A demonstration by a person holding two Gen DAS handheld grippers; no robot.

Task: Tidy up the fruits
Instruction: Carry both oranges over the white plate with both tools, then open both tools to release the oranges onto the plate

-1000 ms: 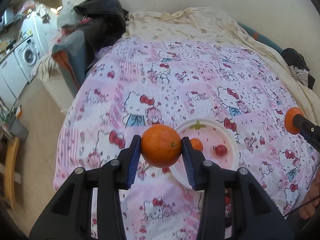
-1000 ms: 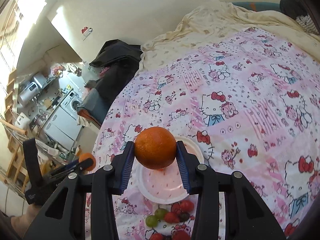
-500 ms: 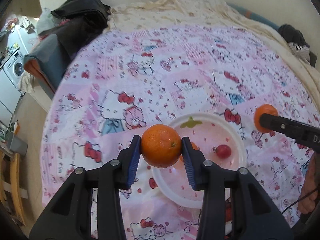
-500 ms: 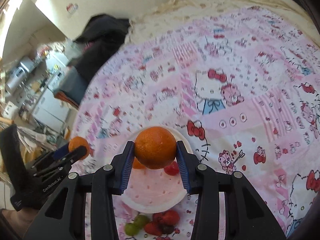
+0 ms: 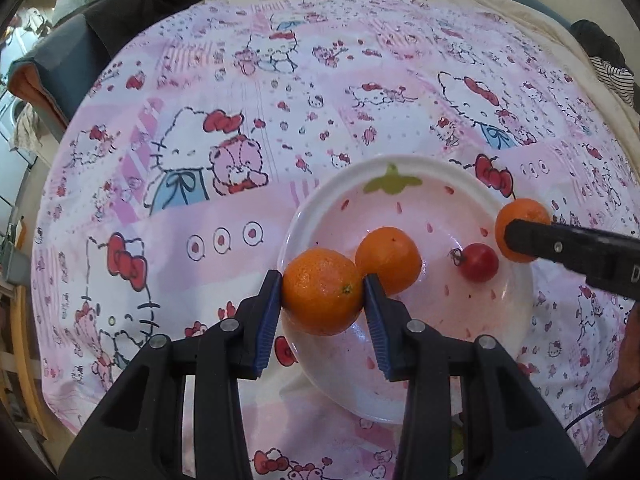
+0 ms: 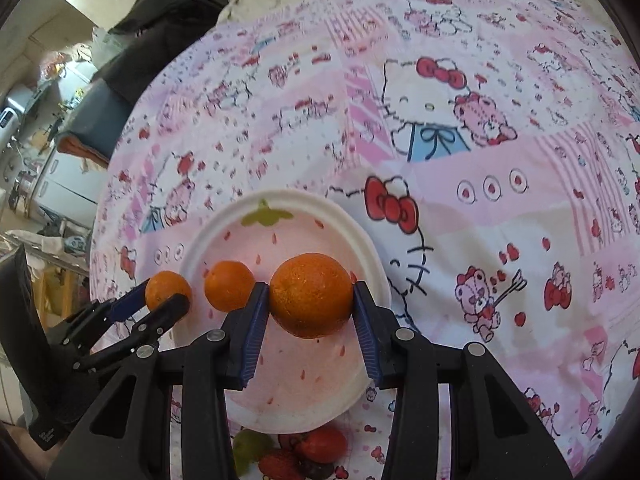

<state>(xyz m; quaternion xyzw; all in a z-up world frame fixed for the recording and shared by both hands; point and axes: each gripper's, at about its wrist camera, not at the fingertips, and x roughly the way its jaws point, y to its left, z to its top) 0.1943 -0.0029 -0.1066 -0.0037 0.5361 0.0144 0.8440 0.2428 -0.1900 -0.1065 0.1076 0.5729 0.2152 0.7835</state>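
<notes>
My left gripper [image 5: 322, 286] is shut on an orange [image 5: 320, 308], which hangs over the near left rim of a white plate with a strawberry pattern [image 5: 400, 162]. On that plate lie a smaller orange [image 5: 388, 258] and a cherry tomato [image 5: 478, 262]. My right gripper [image 6: 310, 294] is shut on a second, larger orange [image 6: 308, 280] just above the plate [image 6: 288, 196]. From the right wrist view the left gripper [image 6: 164, 294] with its orange [image 6: 168, 286] is at the plate's left edge. In the left wrist view the right gripper [image 5: 516, 236] comes in from the right.
The plate rests on a bed with a pink cartoon-cat cover [image 5: 200, 160]. A green grape [image 6: 248, 446] and strawberries [image 6: 320, 442] lie just in front of the plate. Dark clothes [image 6: 168, 12] are heaped at the bed's far left corner. A person's hand [image 5: 624, 400] is at the right edge.
Both grippers have come down and tilted toward the plate, which now fills much more of both views. Each keeps its orange, and the two grippers have drawn closer together.
</notes>
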